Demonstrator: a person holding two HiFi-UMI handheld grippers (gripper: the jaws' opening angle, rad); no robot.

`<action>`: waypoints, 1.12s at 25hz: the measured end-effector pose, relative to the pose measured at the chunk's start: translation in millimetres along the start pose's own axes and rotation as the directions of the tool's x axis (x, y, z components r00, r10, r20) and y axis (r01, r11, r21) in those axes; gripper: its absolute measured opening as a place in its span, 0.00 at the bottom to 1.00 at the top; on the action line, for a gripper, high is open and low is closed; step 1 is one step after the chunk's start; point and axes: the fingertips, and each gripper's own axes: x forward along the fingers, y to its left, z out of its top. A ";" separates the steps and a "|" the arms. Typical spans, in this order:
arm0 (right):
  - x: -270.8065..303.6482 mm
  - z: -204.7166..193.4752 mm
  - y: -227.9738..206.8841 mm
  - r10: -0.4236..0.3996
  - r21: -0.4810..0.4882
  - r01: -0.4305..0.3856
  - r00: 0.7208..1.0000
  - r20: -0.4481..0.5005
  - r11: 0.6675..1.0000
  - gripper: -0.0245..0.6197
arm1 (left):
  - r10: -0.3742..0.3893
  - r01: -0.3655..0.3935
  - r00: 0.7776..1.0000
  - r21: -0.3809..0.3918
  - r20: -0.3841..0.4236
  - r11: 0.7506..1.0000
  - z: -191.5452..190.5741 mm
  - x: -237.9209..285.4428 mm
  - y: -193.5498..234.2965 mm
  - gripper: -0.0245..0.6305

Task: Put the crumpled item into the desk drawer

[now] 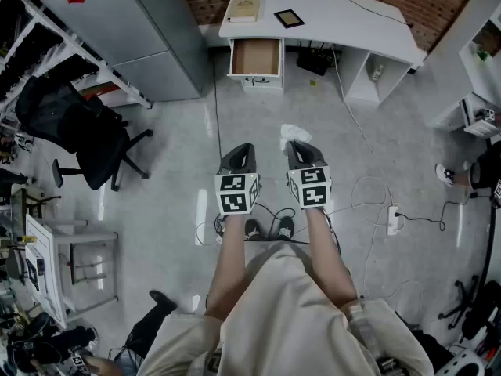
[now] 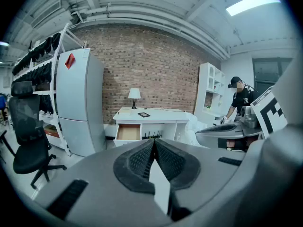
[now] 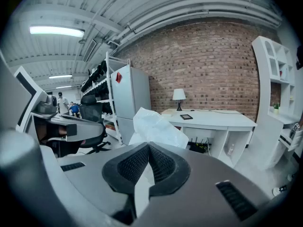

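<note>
my right tongs [image 1: 301, 146] pinched on the crumpled white item [image 1: 293, 133], my left tongs [image 1: 239, 152] closed on nothing, open drawer [image 1: 256, 57] of the white counter [image 1: 344, 23] well ahead

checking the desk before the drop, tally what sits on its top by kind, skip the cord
lamp: 1
tablet: 1
book: 1
total: 3

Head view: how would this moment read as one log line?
right gripper: shut on crumpled white item | left gripper: shut, empty | desk drawer: open, ahead, item not yet inside
</note>
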 end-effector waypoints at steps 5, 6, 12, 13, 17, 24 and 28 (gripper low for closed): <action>2.9 -5.7 -14.2 0.015 0.008 -0.015 1.000 -0.006 1.000 0.08 | 0.008 -0.008 1.000 0.005 -0.012 1.000 -7.7 5.5 -11.4 0.06; 4.4 -6.9 -16.1 0.014 0.009 -0.014 1.000 -0.010 1.000 0.08 | 0.011 -0.011 1.000 0.006 -0.016 1.000 -9.6 5.1 -11.0 0.06; 10.9 -8.9 -18.4 0.008 0.067 -0.009 1.000 0.016 0.998 0.08 | 0.062 -0.063 0.998 -0.027 -0.025 0.998 -15.1 -3.9 14.2 0.06; 12.2 -9.2 -17.7 0.018 0.069 -0.020 1.000 0.020 0.997 0.08 | 0.070 -0.070 0.997 -0.037 -0.023 0.997 -14.7 -3.0 18.1 0.06; 23.9 -7.6 -21.6 0.079 0.066 -0.080 0.997 0.014 0.995 0.08 | 0.071 -0.072 0.997 -0.044 -0.024 0.996 -10.2 14.8 20.8 0.06; 60.0 0.5 -40.5 0.142 0.087 -0.140 0.990 -0.019 0.986 0.08 | 0.043 -0.044 0.999 -0.014 -0.024 0.999 4.9 63.0 29.2 0.06; 98.0 19.8 -37.4 0.151 0.072 -0.150 0.988 -0.016 0.986 0.08 | 0.068 -0.068 0.997 -0.020 -0.023 0.997 25.2 88.0 73.3 0.06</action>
